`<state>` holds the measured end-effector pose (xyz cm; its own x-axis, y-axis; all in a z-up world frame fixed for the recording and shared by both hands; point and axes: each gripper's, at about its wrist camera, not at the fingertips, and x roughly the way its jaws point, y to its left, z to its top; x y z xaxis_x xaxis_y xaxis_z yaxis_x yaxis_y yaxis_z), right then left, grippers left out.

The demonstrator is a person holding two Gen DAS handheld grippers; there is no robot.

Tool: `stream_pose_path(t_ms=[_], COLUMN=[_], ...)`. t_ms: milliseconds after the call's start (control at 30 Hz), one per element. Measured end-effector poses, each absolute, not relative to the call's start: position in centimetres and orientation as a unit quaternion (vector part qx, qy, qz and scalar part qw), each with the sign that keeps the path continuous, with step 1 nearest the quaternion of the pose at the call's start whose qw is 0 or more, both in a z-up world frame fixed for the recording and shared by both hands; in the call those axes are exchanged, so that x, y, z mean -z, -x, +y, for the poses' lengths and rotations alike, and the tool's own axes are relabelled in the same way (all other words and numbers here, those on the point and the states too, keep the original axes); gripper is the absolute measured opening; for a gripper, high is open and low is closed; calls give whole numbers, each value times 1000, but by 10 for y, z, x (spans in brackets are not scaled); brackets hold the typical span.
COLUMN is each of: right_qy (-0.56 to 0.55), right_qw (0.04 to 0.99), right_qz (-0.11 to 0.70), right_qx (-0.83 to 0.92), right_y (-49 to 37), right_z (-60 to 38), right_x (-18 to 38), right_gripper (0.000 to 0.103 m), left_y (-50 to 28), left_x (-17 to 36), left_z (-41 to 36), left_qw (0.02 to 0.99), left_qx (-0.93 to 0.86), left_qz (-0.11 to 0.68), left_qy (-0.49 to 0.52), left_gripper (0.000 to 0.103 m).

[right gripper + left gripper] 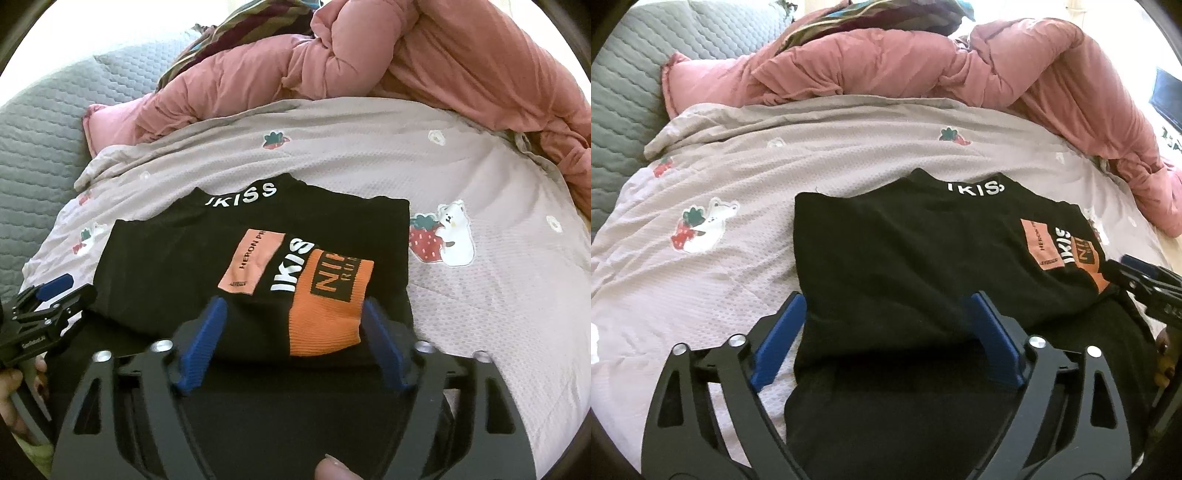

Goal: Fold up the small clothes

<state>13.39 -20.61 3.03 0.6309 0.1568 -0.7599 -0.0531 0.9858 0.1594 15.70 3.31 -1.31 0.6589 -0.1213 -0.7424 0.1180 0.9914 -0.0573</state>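
Black knit top with orange and pink patches (258, 266) is seen already folded in from both sides on the pale strawberry-print quilt (738, 258), lower hem at 6 o'clock straddled by left gripper (886, 332) and right gripper (291, 347), both spread wide, nothing clamped; final bottom-to-collar fold is judged outstanding.

A pink duvet (1015, 66) lies bunched behind a pale strawberry-print blanket (738, 177), beside a grey quilted cover (624, 88)
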Motion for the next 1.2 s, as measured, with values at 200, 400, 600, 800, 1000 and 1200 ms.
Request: stream_pose_path(t_ms=[200,400,600,800,1000,1200], right_qy=[-62,-62,-62,-62,-63,-62], right_qw=[905,907,910,912,913,913], right_qz=[415,410,405,400,397,397], right_qx=[-64,-64,-65,-65,-65,-68], right_y=[-129,-124,-116,-109,-101,-92], right_z=[-208,-210,-215,-220,-224,-226], right_x=[-38,-44,-50,-57,-63,-67], right_gripper=[93,95,95,95,95,95], left_y=[-151,-147,-142,-133,-122,-111], left_x=[6,2,-4,-9,-10,-7], left_z=[34,35,36,35,33,36], left_qw=[916,918,921,925,927,925], left_qx=[60,53,49,49,47,47], left_qz=[398,394,386,377,373,377], left_qy=[1,-1,-1,-4,-10,-7], left_gripper=[93,93,93,93,93,93])
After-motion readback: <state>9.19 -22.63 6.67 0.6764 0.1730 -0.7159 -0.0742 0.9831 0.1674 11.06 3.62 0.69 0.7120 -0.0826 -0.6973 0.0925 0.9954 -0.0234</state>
